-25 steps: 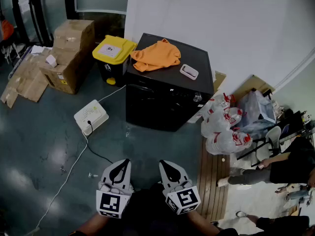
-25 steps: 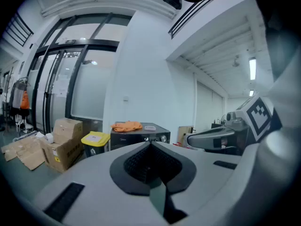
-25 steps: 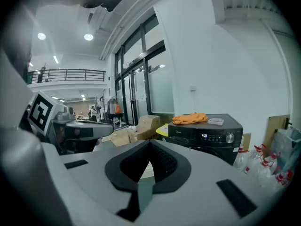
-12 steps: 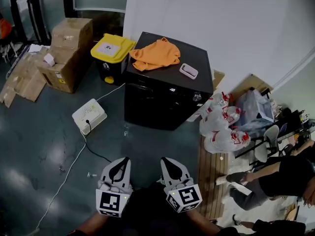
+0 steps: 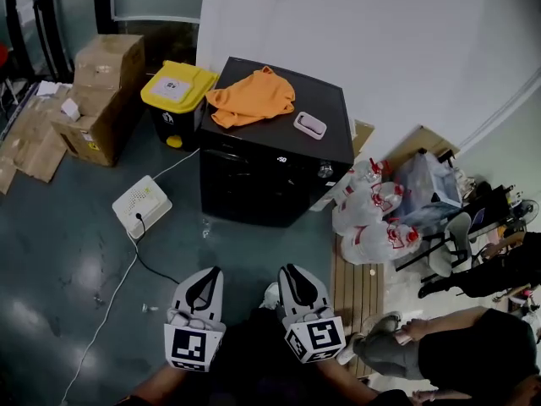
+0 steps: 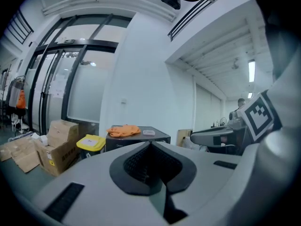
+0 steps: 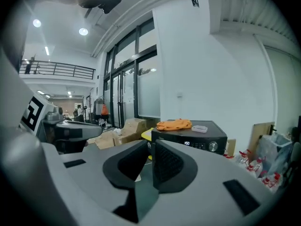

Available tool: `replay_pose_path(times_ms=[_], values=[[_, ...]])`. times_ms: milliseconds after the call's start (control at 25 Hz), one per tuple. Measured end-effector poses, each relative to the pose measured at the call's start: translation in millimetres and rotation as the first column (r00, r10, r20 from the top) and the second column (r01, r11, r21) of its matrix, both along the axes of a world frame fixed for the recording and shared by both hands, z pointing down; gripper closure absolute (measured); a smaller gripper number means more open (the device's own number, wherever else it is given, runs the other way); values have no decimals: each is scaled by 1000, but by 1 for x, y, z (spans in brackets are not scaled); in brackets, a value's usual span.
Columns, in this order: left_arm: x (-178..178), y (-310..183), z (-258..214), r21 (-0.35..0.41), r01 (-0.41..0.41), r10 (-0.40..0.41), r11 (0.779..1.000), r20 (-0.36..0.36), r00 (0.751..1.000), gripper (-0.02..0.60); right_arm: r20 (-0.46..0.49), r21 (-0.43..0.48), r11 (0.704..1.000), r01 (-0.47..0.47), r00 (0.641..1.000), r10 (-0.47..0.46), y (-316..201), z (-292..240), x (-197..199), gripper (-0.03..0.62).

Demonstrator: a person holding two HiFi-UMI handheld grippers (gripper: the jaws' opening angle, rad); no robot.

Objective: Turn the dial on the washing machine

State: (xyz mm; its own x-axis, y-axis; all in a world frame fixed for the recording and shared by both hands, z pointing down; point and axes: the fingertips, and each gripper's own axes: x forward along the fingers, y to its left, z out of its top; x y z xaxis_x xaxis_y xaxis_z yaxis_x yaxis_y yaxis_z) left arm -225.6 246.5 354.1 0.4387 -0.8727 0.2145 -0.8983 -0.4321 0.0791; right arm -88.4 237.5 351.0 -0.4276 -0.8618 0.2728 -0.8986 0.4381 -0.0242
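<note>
Left gripper (image 5: pixel 208 282) is shut tight with nothing in it. Right gripper (image 5: pixel 296 281) is closed too, bar a hairline slit, and also empty. The washer (image 5: pixel 270 146) is parked well ahead across the floor (image 5: pixel 76 252), with the dial (image 5: pixel 325 170) at the right end of its panel. So nothing's been done yet, by the looks of it: approach, grab and turn are all still left.

Glossy dark teal floor (image 5: pixel 59 260) and white wall (image 5: pixel 397 49) are recorded. Cardboard boxes (image 5: pixel 97 91) are stacked at left, with a yellow-lidded bin (image 5: pixel 173 91) just beside them and dark-framed glazing (image 6: pixel 70 79) behind. Tied plastic bags (image 5: pixel 372 227) are heaped at right by wooden slats (image 5: pixel 359 290). Round ceiling lamps (image 7: pixel 83 31) are lit.
</note>
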Motion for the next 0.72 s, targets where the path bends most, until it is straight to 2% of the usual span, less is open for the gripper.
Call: replay_pose_path(times_ms=[40, 80, 200, 240, 360, 440, 720], values=[[4, -6, -1, 2, 6, -6, 1000, 3, 1000, 571, 10, -5, 1000, -5, 1000, 5, -7, 1, 6, 508], [7, -14, -3, 13, 14, -14, 1000, 5, 1000, 570, 18, -10, 1000, -6, 1000, 6, -15, 2, 11, 427], [20, -39, -7, 23, 23, -23, 999, 14, 1000, 554, 29, -13, 1000, 5, 1000, -5, -39, 4, 25, 350], [26, -47, -7, 14, 25, -25, 1000, 17, 1000, 508, 29, -17, 1000, 6, 1000, -5, -47, 6, 32, 314], [50, -70, -4, -25, 40, -40, 999, 19, 999, 374, 16, -27, 1000, -9, 1000, 9, -75, 11, 61, 269], [67, -88, -10, 4, 52, -52, 999, 29, 998, 315, 2, -17, 1000, -19, 1000, 19, -94, 10, 80, 250], [127, -133, -17, 6, 67, -67, 998, 70, 995, 276, -26, -5, 1000, -26, 999, 26, -142, 14, 141, 223]])
